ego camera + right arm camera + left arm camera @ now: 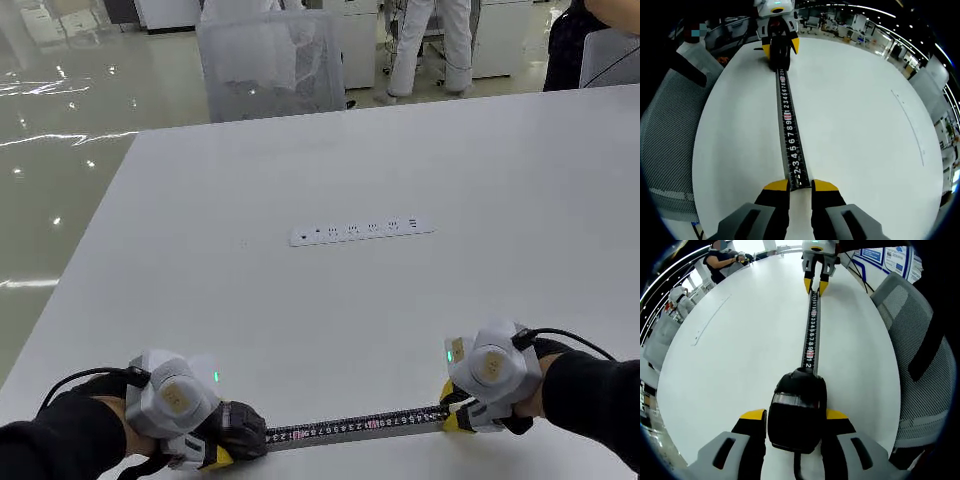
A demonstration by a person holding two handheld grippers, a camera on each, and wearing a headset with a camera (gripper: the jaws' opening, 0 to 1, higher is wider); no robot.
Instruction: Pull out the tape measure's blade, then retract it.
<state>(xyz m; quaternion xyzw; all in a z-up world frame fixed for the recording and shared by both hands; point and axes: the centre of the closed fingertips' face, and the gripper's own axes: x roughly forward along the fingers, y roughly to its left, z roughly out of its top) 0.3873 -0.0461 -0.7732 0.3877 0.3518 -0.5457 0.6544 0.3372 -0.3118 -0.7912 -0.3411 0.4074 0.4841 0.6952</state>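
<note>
So, both grippers sit at the bottom edge of the head view, on a white table (350,150). The left gripper (796,415) has its yellow-tipped jaws set wide and clamped on either side of the black tape measure (797,410), which fills the lower middle of the left gripper view. In the head view the same tape measure sits at lower left, resting on the table.

The blade (789,130) is out of the case. It's a dark strip with white numerals and red marks, lying flat on the tabletop. In the head view it runs along the bottom of the frame from lower left to lower right, rising slightly to the right.

The right gripper (800,186) has its jaws narrow, pinching the free end of the blade between the yellow tips at bottom centre of the right gripper view. That view shows the left gripper and case at top centre, at the far end of the blade. The left gripper view shows the right gripper at top centre likewise.

A white power strip (362,230) lies mid-frame in the head view, well apart from the tape. A grey mesh chair (920,360) shows at the right of the left gripper view. People in white stand at the top of the head view.
</note>
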